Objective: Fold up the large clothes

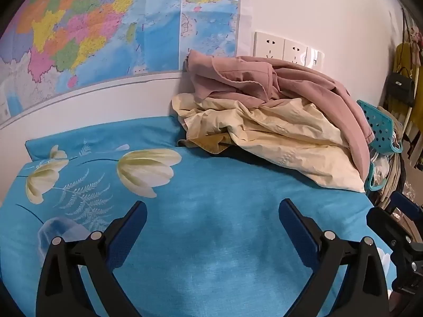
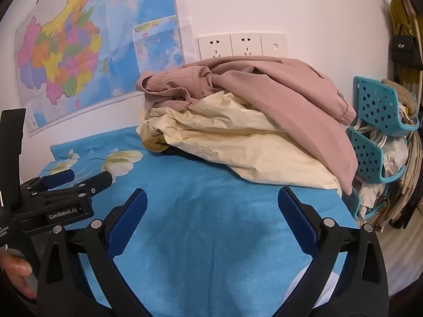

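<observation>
A crumpled pink garment [image 1: 304,84] [image 2: 288,92] lies on top of a pale yellow garment [image 1: 277,137] [image 2: 238,142] in a heap at the far right corner of the blue bedsheet [image 1: 211,211] [image 2: 201,224], against the wall. My left gripper [image 1: 212,211] stands open over bare sheet, well short of the heap, nothing between its fingers. My right gripper [image 2: 211,198] is open too, closer to the yellow garment's near edge, and holds nothing. The left gripper [image 2: 79,179] also shows at the left of the right wrist view, open.
A colourful wall map [image 1: 79,34] [image 2: 87,50] hangs behind the bed, with wall sockets [image 1: 285,50] [image 2: 240,43] above the heap. Teal perforated baskets [image 2: 378,121] [image 1: 380,126] with clothes stand off the bed's right edge. A hand [image 2: 15,272] holds the left gripper.
</observation>
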### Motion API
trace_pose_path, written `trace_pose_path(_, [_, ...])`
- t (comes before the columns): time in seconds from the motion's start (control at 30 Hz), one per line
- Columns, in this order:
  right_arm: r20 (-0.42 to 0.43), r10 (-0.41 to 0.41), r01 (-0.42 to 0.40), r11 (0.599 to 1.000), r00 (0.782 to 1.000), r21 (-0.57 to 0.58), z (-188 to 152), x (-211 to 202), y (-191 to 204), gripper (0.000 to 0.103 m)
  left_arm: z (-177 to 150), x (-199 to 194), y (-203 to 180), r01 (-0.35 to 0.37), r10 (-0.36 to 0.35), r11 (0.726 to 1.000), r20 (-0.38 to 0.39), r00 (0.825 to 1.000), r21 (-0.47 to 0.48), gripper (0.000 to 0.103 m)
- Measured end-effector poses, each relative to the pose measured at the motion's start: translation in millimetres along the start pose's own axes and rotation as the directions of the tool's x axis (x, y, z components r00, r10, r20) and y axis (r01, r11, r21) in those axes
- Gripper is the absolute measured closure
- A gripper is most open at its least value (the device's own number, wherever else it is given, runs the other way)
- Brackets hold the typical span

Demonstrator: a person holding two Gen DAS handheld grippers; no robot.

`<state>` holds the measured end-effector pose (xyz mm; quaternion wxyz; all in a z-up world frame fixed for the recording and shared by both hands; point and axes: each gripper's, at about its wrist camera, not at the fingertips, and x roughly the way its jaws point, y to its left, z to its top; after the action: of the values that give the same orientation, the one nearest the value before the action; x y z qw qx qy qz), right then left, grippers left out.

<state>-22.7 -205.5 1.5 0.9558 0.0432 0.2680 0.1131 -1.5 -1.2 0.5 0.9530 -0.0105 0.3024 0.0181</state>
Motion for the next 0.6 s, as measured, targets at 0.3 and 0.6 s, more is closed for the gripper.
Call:
trace_pose_path(0.3, [-0.002, -0.010, 0.010, 1.000, 1.000, -0.011, 2.2, 1.5, 2.2, 0.005, 3.1, 3.3, 1.7, 0.022, -0.022, 1.000, -0.012, 1.000, -0.018, 0.006])
trace_pose_path(0.6, [0.017, -0.023, 0.023, 0.999, 1.000, -0.037, 4.3, -0.6, 3.2, 0.005, 2.5, -4.4, -6.6, 0.003, -0.003, 1.000, 0.023, 1.000, 0.001, 0.006])
